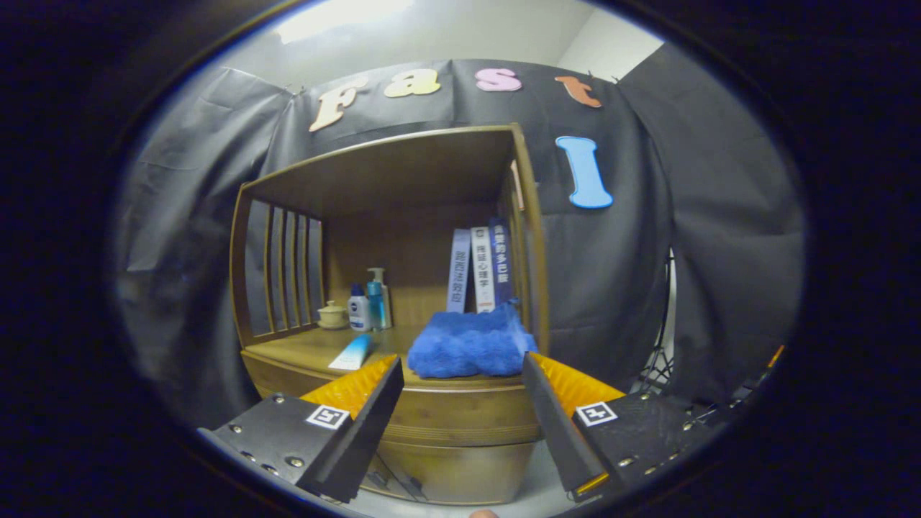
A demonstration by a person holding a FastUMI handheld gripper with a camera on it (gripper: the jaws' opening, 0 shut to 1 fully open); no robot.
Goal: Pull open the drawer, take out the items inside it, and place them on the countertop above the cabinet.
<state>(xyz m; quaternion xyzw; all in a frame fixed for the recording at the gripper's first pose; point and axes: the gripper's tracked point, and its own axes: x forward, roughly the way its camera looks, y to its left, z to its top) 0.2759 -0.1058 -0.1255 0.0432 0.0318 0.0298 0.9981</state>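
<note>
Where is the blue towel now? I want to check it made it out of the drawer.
In the gripper view, the blue towel lies on the countertop, just beyond the open gripper, below the books and right of the tube.

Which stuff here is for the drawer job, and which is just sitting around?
For the job: drawer, countertop, blue towel and tube on it, open gripper holding nothing.

Just there: three books, two bottles, small lidded cup.

A blue fluffy towel (pixel 469 344) and a tube (pixel 352 353) lie on the wooden countertop (pixel 302 349).
</note>
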